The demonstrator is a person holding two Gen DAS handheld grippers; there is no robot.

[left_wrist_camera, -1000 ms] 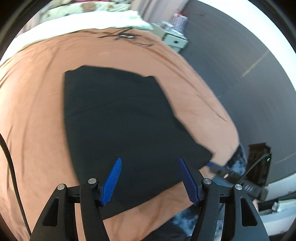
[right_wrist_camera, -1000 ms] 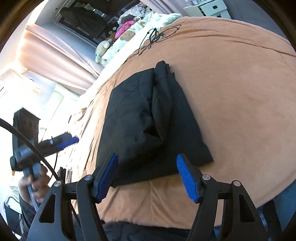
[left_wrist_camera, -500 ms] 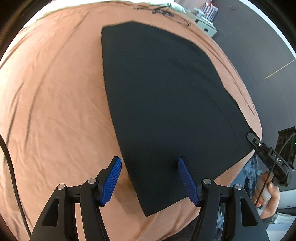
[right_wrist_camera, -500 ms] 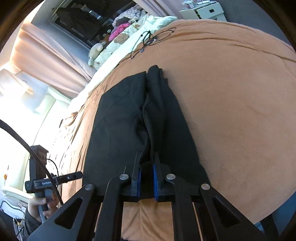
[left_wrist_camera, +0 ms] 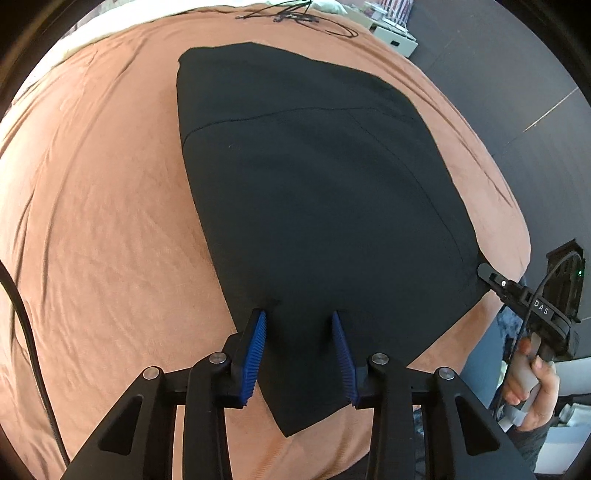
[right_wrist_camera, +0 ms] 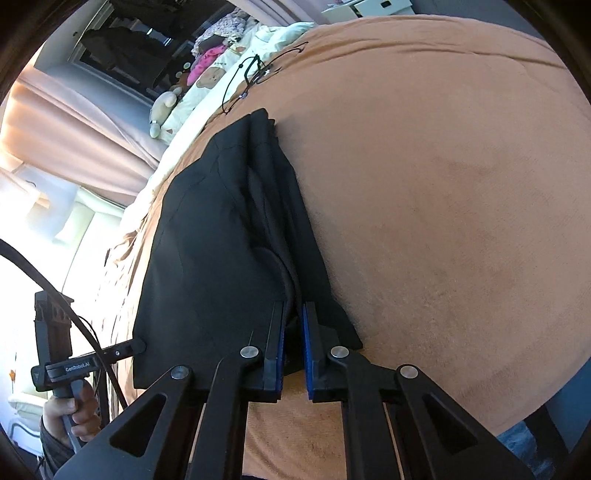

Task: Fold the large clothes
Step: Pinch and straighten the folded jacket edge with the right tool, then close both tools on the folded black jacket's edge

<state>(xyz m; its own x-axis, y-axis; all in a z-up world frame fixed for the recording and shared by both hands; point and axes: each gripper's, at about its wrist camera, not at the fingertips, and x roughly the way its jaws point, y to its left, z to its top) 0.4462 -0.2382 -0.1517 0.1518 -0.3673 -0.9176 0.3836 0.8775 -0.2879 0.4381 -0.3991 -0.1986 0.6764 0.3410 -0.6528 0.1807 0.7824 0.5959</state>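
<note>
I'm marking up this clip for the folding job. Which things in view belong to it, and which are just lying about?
Belongs to the job:
- black garment, spread on the orange bedspread
- left tongs, closing over its near corner
- right tongs, shut on its near edge

Just lying about:
- black cable on the far side of the bed
- stuffed toys near the pillows
- white drawer unit

Black cables (left_wrist_camera: 295,16) lie on the orange bedspread (left_wrist_camera: 103,192) (pillows (right_wrist_camera: 218,77) beyond).
</note>
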